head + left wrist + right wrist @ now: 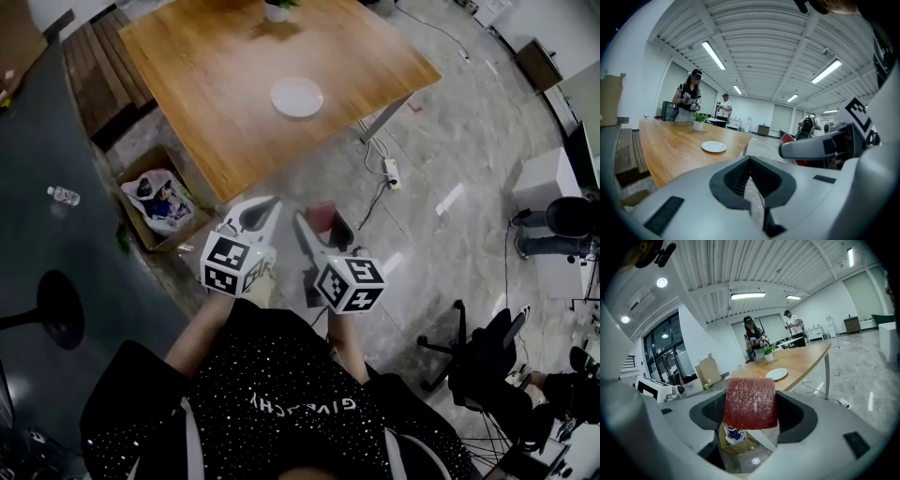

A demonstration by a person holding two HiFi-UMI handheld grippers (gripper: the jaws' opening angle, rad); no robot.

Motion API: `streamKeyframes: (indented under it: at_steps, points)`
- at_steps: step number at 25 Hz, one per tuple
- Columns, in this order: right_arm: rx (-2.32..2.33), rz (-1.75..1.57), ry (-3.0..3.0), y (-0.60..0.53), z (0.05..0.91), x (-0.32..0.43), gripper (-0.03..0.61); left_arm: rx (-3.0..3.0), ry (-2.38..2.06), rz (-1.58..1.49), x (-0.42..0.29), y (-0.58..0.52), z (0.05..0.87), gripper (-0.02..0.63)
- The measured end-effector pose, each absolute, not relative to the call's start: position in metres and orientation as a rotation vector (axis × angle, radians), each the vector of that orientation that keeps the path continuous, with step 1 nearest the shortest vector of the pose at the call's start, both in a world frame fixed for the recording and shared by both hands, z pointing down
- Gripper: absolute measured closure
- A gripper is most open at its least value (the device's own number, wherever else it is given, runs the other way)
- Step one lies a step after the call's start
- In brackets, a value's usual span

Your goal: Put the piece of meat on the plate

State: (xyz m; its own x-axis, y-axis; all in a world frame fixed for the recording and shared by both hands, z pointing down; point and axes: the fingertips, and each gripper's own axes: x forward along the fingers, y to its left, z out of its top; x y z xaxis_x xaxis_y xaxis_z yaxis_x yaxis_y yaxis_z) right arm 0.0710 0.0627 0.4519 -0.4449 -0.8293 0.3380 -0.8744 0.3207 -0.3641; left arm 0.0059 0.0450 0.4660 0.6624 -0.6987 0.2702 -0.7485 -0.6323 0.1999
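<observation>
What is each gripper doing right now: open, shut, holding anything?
Left gripper: shut, nothing between its jaws.
Right gripper: shut on the piece of meat.

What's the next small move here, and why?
Probably carry the right gripper forward toward the plate: it clamps the meat, but the plate sits on the table well ahead, with nothing on it yet.

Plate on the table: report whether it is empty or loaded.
Empty. The plate lies bare on the wooden table; the piece of meat sits clamped in the right gripper, away from it.
</observation>
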Motion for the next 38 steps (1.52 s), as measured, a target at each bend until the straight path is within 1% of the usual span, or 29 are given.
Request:
streamKeyframes:
  at_steps: [17,38]
  points:
    - [1.598,0.773,-2.447,-0.013,0.442,0.082,0.27,2.592,-1.132,0.222,0.019,-0.038,0.453,0.607]
    - [1.614,0.765,-2.461,-0.088,0.425,0.073,0.27,2.594,-1.148,0.243,0.005,-0.111,0.446,0.607]
